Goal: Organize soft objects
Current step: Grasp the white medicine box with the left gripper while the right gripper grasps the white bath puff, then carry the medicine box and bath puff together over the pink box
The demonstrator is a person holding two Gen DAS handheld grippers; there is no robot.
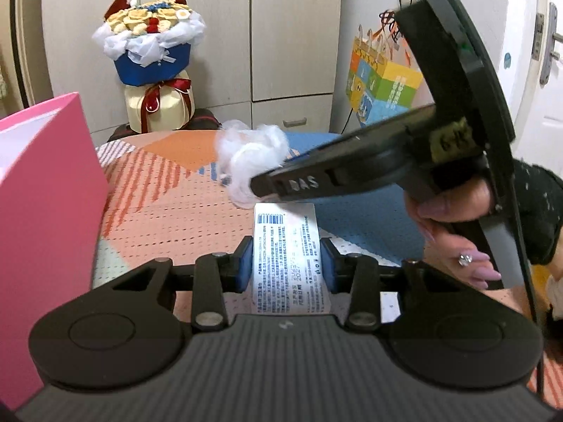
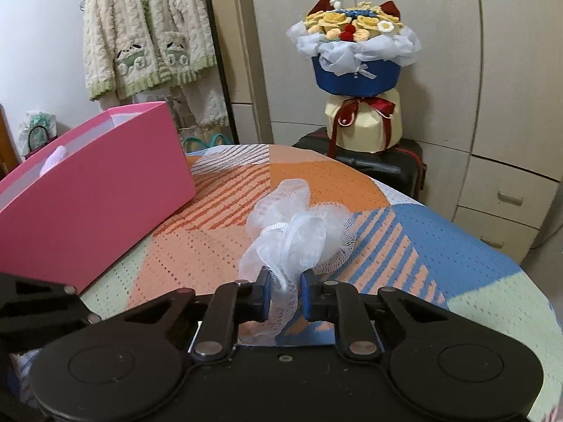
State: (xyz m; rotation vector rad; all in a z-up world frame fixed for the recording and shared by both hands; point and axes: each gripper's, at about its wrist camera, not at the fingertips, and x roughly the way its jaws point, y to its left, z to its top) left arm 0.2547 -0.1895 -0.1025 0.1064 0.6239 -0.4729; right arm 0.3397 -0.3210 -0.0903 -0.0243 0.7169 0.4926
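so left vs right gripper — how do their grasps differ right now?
The left gripper holds a flat white printed label; the right gripper is shut on a white mesh puff, soft and bunched. The left's jaws stand wider, across the label's width; the right's pinch a thin strand of mesh. The label lies flat between the pads, while the puff bulges beyond the fingertips. Both have blue pads and sit over the patterned tablecloth.

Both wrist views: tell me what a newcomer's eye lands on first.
The white mesh bath puff stands out first, pinched in the right tool over the patterned orange-and-blue tablecloth. Next comes the big pink box on the table's left side, open at the top. The left tool grips a flat white labelled packet, and a flower bouquet stands on a black suitcase behind the table.
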